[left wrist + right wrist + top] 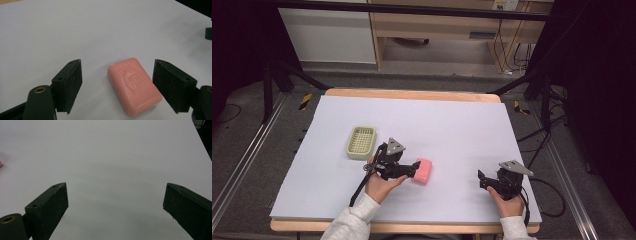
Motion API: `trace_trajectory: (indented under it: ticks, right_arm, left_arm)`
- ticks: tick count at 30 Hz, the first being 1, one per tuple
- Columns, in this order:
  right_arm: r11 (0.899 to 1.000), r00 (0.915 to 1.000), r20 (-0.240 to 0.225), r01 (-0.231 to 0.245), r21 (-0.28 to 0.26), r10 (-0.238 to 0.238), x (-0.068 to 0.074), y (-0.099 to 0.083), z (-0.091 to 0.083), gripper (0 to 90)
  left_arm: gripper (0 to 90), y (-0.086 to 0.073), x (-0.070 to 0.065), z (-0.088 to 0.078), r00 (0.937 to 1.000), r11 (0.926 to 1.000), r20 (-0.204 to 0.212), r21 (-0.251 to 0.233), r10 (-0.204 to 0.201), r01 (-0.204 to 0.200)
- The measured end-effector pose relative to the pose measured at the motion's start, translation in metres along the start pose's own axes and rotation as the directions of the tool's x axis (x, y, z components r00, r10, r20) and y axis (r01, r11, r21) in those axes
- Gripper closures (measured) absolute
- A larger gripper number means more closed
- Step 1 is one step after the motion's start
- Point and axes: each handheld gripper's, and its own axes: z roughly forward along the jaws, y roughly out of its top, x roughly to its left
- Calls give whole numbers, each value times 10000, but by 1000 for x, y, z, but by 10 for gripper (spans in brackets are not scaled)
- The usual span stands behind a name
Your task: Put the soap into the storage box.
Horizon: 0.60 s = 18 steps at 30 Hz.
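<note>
Pink soap bar (pixel 133 86): one piece, rounded rectangular, an embossed stamp on its upper face. It lies flat on the white table sheet (pixel 452 125), a little left of the table's middle and toward the person's edge. In the left gripper view it sits between the two black jaws, nearer the right-hand one, set at a slant to them. Bare sheet shows between the soap and the left-hand pad; at the right-hand pad the gap is very small, and contact cannot be told.

Left gripper (pixel 417 165): held in the person's left hand (pixel 379 186), pointing rightward at the soap in the high view, its jaws spread wide to either side of the bar and not clamped on it. A grey three-cornered plate sits on top; a cable trails back toward the sleeve.

Green soap dish (pixel 361 142): pale green, rectangular, slotted floor, nothing in it. It stands on the sheet just beyond and to the left of the left gripper, apart from the soap.

Right gripper (pixel 482 179): held in the right hand (pixel 508 202) near the table's front right, well apart from the soap. Its jaws stand wide with plain sheet between them.
</note>
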Motion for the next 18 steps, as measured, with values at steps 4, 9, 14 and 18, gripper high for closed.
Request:
trace_trajectory:
  ticks: [4,9,14,18]
  right_arm:
    - [10000,10000,-16,18,38,-18,0,0,1,62]
    - [10000,10000,-59,10,82,-10,1,0,1,62]
    - [10000,10000,-80,-20,83,20,0,0,1,61]
    - [10000,10000,-62,12,98,-12,0,0,1,61]
  left_arm:
    - [234,0,-4,7,9999,9998,34,183,105,-106]
    - [231,0,-7,12,9999,9995,38,287,163,-164]
    - [226,1,-10,17,9997,9987,31,447,234,-235]
    - [223,0,-13,20,9997,9983,37,523,253,-255]
